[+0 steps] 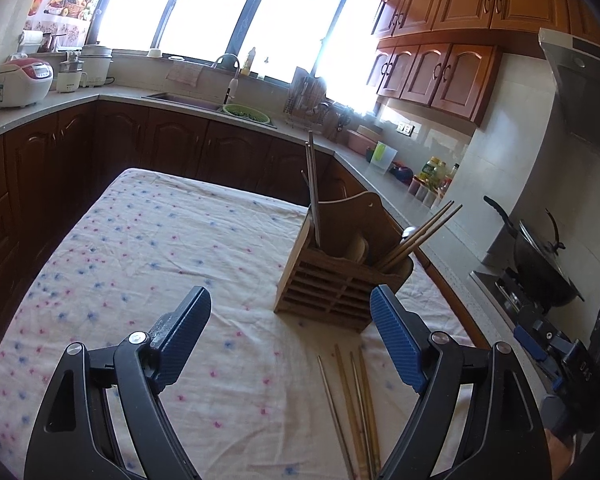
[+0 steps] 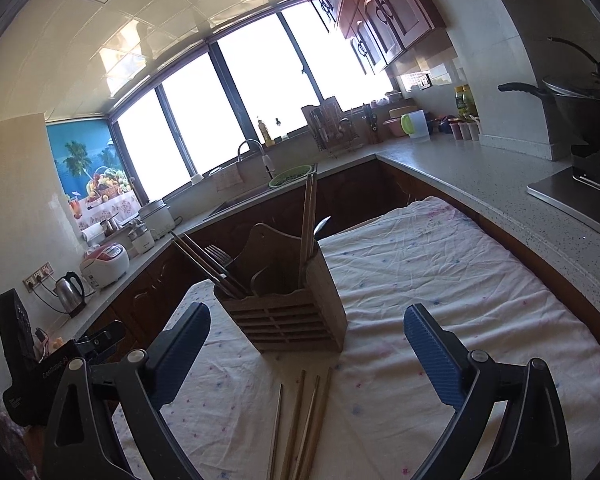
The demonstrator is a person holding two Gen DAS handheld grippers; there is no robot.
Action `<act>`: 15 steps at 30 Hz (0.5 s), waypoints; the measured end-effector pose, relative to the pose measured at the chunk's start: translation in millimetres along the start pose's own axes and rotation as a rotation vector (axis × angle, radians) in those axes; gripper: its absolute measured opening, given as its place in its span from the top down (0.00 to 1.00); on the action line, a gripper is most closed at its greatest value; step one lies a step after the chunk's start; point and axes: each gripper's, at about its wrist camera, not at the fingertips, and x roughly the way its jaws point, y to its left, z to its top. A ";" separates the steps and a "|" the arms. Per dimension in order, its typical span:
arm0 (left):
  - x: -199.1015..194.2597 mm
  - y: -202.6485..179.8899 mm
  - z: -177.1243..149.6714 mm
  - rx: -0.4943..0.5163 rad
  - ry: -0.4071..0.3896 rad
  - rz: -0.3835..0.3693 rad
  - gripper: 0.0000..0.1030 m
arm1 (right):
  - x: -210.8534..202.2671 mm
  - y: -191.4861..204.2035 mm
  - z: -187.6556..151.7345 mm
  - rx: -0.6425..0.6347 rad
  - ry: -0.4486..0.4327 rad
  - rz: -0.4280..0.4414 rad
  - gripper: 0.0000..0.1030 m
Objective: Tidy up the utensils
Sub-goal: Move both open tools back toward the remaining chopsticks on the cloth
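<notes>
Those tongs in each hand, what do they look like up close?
Both match. The left tongs and right tongs each have two black plastic arms with triangular cut-outs, silver round pivot bolts, and flat blue ribbed pads at the tips. The left tool's black body carries white lettering.

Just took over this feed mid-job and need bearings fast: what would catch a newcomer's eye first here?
A slatted wooden utensil holder stands upright mid-table on the white floral tablecloth, with chopsticks leaning out of its compartments. Four loose brown chopsticks lie flat on the cloth just in front of it, nearest the cameras. The left gripper and right gripper, both blue-padded, hang open and empty on the near side of the holder.
</notes>
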 end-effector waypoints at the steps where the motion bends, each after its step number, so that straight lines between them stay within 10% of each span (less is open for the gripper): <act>1: 0.7 -0.6 -3.1 0.001 0.008 0.000 0.19 | -0.5 0.8 -3.1 -0.004 0.005 -0.004 0.04; 15: 23.3 -9.7 -41.9 0.038 0.154 0.021 0.19 | 6.5 -15.5 -32.0 0.021 0.088 -0.042 0.04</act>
